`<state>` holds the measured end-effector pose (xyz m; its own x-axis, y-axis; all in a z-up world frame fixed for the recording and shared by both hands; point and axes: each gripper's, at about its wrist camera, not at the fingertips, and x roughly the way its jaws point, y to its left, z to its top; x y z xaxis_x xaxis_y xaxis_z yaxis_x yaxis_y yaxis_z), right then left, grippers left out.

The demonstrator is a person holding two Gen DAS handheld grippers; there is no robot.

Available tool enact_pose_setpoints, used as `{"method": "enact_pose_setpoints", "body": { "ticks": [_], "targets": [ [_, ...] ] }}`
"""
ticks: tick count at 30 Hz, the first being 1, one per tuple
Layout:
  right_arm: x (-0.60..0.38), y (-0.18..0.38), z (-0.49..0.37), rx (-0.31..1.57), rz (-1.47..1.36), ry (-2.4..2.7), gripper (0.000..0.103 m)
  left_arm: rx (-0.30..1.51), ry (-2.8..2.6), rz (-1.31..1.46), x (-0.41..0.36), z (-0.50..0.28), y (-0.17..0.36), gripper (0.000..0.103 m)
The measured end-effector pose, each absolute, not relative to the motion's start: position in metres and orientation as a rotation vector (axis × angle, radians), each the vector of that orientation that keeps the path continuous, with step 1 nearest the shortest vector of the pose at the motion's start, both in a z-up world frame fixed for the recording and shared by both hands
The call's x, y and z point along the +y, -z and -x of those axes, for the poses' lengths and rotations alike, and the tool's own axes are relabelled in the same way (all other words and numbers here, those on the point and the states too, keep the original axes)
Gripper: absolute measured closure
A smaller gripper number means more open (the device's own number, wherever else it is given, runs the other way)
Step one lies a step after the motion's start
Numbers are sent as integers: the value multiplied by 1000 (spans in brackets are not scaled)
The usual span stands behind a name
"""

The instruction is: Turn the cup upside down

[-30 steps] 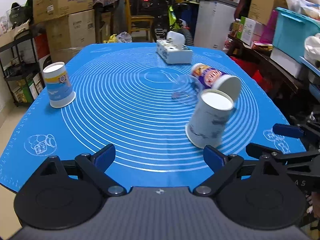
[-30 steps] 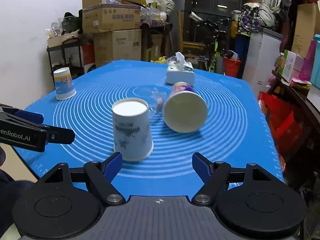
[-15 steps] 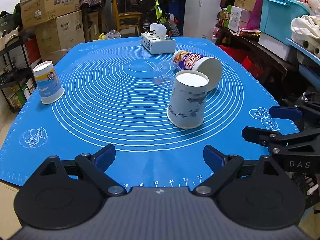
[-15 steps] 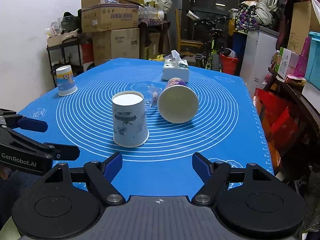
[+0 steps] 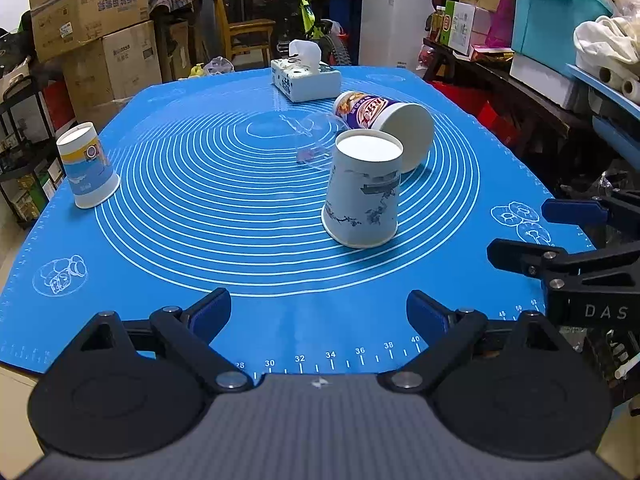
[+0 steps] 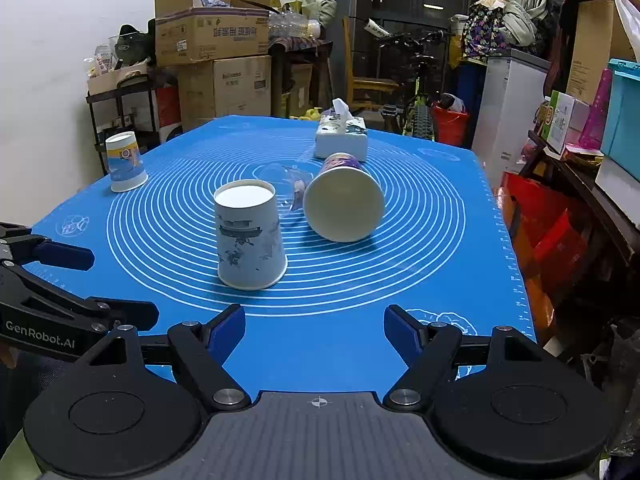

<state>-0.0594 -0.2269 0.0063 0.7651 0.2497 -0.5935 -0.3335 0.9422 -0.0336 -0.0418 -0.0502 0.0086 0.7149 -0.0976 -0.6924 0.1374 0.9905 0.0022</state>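
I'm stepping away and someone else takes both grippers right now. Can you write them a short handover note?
Left gripper: open, empty, at the mat's near edge.
Right gripper: open, empty, also at the near edge.
Ink-print paper cup: upside down near the mat's centre, done.
Yellow-and-blue paper cup: upside down at the far left, done.
Purple printed cup: on its side, mouth toward the grippers, left to flip.
Clear plastic cup: on its side just behind the others, also left.
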Motion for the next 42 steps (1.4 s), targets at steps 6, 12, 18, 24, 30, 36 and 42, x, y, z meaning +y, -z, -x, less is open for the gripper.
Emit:
{"method": "enact_pose_setpoints", "body": {
  "ticks": [6, 12, 18, 24, 30, 36, 42],
  "targets": [
    [-227, -8, 60, 629, 140, -317, 23, 764, 127, -60, -52, 40, -9, 9],
    [-227, -7, 59, 634, 142, -318, 23, 763, 129, -72, -54, 40, -8, 9],
    [-227, -6, 59, 634, 142, -317, 23, 767, 129, -77, -55, 40, -7, 9],
    [-226, -5, 59, 638, 142, -319, 23, 770, 126, -73, -56, 40, -7, 9],
    [-227, -4, 58, 643, 143, -318, 23, 771, 127, -72, -55, 40, -7, 9],
    [-228, -3, 58, 646, 143, -318, 23, 771, 126, -72, -56, 40, -7, 9],
    [-228, 0, 58, 651, 143, -319, 23, 772, 127, -72, -56, 40, -7, 9]
  ]
}}
